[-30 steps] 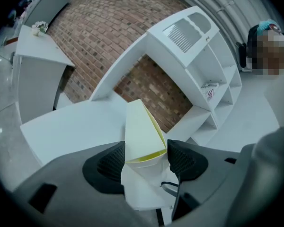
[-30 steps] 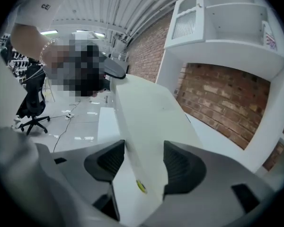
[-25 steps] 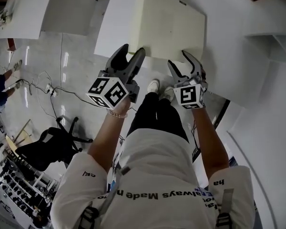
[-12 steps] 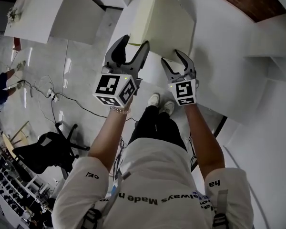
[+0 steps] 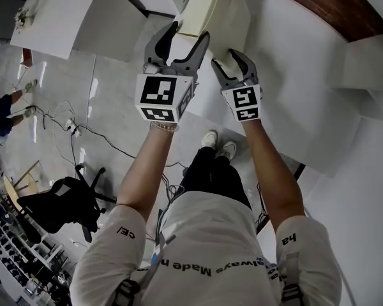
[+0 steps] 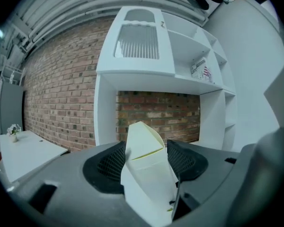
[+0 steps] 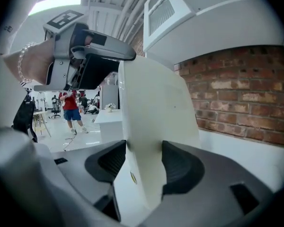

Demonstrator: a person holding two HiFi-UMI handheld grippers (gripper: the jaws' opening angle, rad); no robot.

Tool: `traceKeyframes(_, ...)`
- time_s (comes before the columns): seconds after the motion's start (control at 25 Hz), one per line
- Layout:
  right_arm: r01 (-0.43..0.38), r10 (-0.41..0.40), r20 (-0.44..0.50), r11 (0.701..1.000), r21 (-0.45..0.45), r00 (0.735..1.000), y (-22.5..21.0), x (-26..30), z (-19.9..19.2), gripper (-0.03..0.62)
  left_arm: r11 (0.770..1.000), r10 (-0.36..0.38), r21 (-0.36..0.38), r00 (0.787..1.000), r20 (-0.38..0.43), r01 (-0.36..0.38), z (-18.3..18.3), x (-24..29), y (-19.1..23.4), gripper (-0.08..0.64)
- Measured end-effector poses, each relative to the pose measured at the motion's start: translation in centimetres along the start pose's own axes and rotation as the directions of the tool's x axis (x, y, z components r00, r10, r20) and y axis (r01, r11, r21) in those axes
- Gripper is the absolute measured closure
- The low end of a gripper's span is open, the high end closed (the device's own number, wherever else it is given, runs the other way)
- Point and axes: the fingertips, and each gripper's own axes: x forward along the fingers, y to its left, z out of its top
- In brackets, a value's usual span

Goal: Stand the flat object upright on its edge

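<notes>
The flat object is a cream, slab-like box (image 5: pixel 218 8). It stands steeply tipped up over the white table (image 5: pixel 293 75), and I see it nearly edge-on in the head view. My left gripper (image 5: pixel 189 32) holds its near left corner, and the box (image 6: pixel 149 174) fills the gap between both pads. My right gripper (image 5: pixel 230 61) holds the near edge just to the right. Its jaws are closing with the box (image 7: pixel 156 103) between them, and both pads touch its faces. The left gripper (image 7: pixel 92 56) also shows in the right gripper view.
A white shelf unit (image 6: pixel 146 46) stands against a brick wall (image 6: pixel 61 93) behind the table. Another white desk (image 5: pixel 64 18) stands to the left. On the floor are a black chair (image 5: pixel 64 199) and cables (image 5: pixel 83 129). A person in a red shirt (image 7: pixel 71 110) stands far off.
The box has swung from lying almost flat to steeply upright. Both grippers rose and moved forward with it, keeping their hold on its near edge.
</notes>
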Motion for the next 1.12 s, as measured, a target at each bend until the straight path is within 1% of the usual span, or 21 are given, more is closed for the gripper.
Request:
traceKeyframes(0.12, -0.011, 0.011, 0.003, 1.000, 0.011, 1.000, -0.5, 2.4, 0.9, 0.353, 0.999, 0.018, 0.043, 1.000, 0.014, -0.019, 0.9, 1.2, 1.4, 0.290)
traceKeyframes(0.16, -0.019, 0.019, 0.004, 1.000, 0.009, 1.000, -0.5, 3.2, 1.2, 0.353, 0.998, 0.024, 0.061, 0.999, 0.023, -0.026, 1.2, 1.7, 1.8, 0.345)
traceKeyframes(0.2, -0.028, 0.028, 0.003, 1.000, 0.003, 1.000, -0.4, 4.1, 1.5, 0.353, 0.996, 0.030, 0.083, 0.999, 0.032, -0.032, 1.6, 2.2, 2.1, 0.360)
traceKeyframes(0.28, -0.047, 0.046, -0.011, 0.999, -0.010, 0.999, -0.2, 5.9, 2.2, 0.353, 0.992, 0.040, 0.119, 0.998, 0.039, -0.044, 2.1, 3.4, 2.9, 0.360)
traceKeyframes(0.32, -0.051, 0.051, -0.025, 0.999, -0.013, 0.998, -0.1, 6.8, 2.4, 0.353, 0.991, 0.046, 0.122, 0.998, 0.036, -0.050, 2.1, 4.1, 3.5, 0.360)
traceKeyframes(0.4, -0.040, 0.039, -0.057, 0.999, -0.014, 0.998, -0.3, 8.5, 2.3, 0.351, 0.993, 0.063, 0.101, 0.998, 0.021, -0.065, 1.6, 5.2, 5.1, 0.360)
traceKeyframes(0.44, -0.024, 0.023, -0.068, 1.000, -0.016, 0.997, -0.7, 9.1, 2.1, 0.353, 0.994, 0.075, 0.079, 0.997, 0.011, -0.076, 1.1, 5.5, 6.0, 0.360)
traceKeyframes(0.52, -0.002, 0.000, -0.076, 1.000, -0.017, 0.997, -1.5, 9.9, 2.0, 0.352, 0.995, 0.104, 0.010, 0.995, -0.011, -0.104, -0.6, 5.4, 7.9, 0.359)
traceKeyframes(0.6, -0.009, 0.008, -0.071, 1.000, -0.011, 0.997, -1.8, 10.2, 2.2, 0.351, 0.989, 0.124, -0.078, 0.992, -0.037, -0.126, -2.9, 5.0, 9.5, 0.327)
traceKeyframes(0.68, -0.026, 0.025, -0.061, 1.000, -0.018, 0.998, -1.7, 10.3, 2.2, 0.353, 0.977, 0.104, -0.180, 0.993, -0.061, -0.113, -5.4, 5.1, 10.5, 0.291)
traceKeyframes(0.72, -0.031, 0.030, -0.057, 0.999, -0.023, 0.998, -1.7, 10.4, 2.1, 0.353, 0.965, 0.078, -0.243, 0.994, -0.071, -0.094, -6.6, 5.5, 10.8, 0.268)
traceKeyframes(0.76, -0.033, 0.032, -0.053, 0.999, -0.025, 0.998, -1.7, 10.4, 2.0, 0.353, 0.948, 0.052, -0.310, 0.995, -0.080, -0.074, -7.7, 6.2, 11.0, 0.252)
traceKeyframes(0.84, -0.032, 0.031, -0.047, 0.999, -0.027, 0.998, -1.8, 10.4, 1.7, 0.351, 0.901, 0.011, -0.432, 0.996, -0.087, -0.048, -9.4, 7.6, 11.6, 0.226)
traceKeyframes(0.88, -0.031, 0.030, -0.044, 0.999, -0.026, 0.999, -1.8, 10.3, 1.6, 0.351, 0.879, -0.005, -0.476, 0.996, -0.084, -0.036, -9.8, 8.3, 11.8, 0.216)
traceKeyframes(0.92, -0.033, 0.032, -0.042, 0.999, -0.024, 0.999, -1.8, 10.2, 1.6, 0.351, 0.863, -0.022, -0.505, 0.997, -0.077, -0.020, -9.9, 8.9, 11.9, 0.213)
traceKeyframes(0.96, -0.035, 0.035, -0.039, 0.999, -0.023, 0.999, -1.8, 10.2, 1.7, 0.353, 0.855, -0.040, -0.519, 0.997, -0.070, -0.002, -9.8, 9.5, 11.9, 0.210)
traceKeyframes(1.04, -0.040, 0.039, -0.036, 0.999, -0.024, 0.999, -1.8, 10.1, 2.0, 0.353, 0.852, -0.067, -0.523, 0.996, -0.059, 0.026, -9.1, 10.4, 11.6, 0.212)
traceKeyframes(1.12, -0.040, 0.039, -0.033, 0.999, -0.033, 0.999, -1.9, 10.2, 2.3, 0.354, 0.858, -0.068, -0.512, 0.996, -0.056, 0.030, -8.4, 10.7, 11.5, 0.225)
